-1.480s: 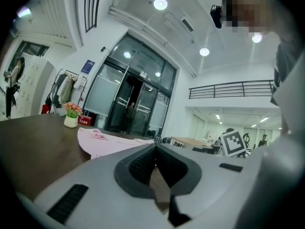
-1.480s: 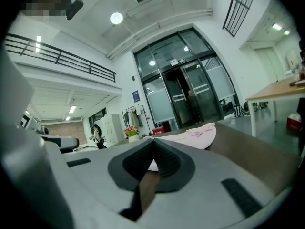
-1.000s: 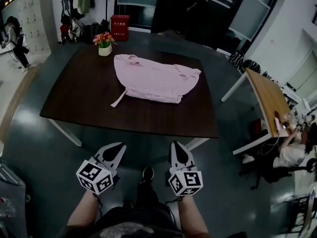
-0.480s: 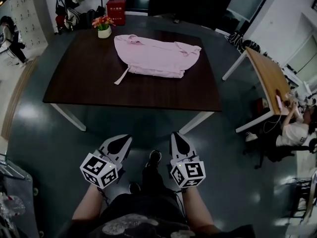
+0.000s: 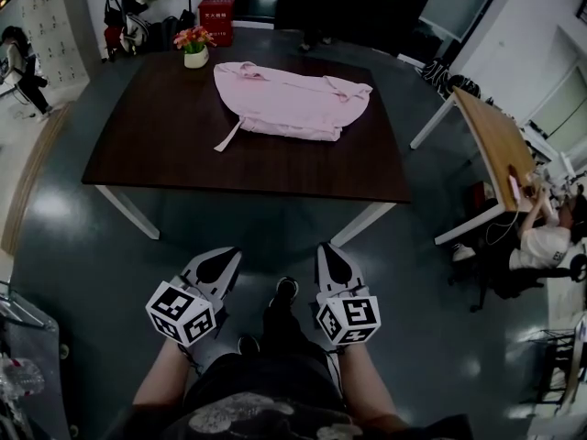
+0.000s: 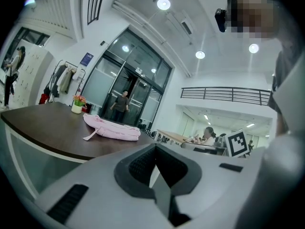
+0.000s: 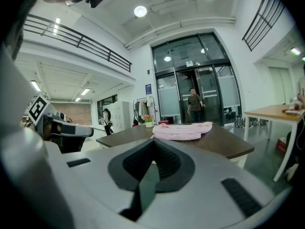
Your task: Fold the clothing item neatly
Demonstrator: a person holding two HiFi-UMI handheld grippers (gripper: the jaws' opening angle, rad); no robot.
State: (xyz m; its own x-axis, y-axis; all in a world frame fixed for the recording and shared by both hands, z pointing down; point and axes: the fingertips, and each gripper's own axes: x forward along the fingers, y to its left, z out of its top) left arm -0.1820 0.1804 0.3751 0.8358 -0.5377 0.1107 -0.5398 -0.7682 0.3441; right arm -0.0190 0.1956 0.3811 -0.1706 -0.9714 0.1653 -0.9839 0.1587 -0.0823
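The left gripper (image 5: pixel 224 264) and right gripper (image 5: pixel 328 257) are side by side, each with its jaws pressed together and nothing between them. Both point toward a dark table (image 5: pixel 183 163) whose near edge is well ahead of the jaw tips. The pink garment (image 5: pixel 289 102) lies bunched on the far half of the table, well beyond both pairs of jaws, a strap trailing from its near left edge. A pot of flowers (image 5: pixel 194 48) stands just past the garment's left end
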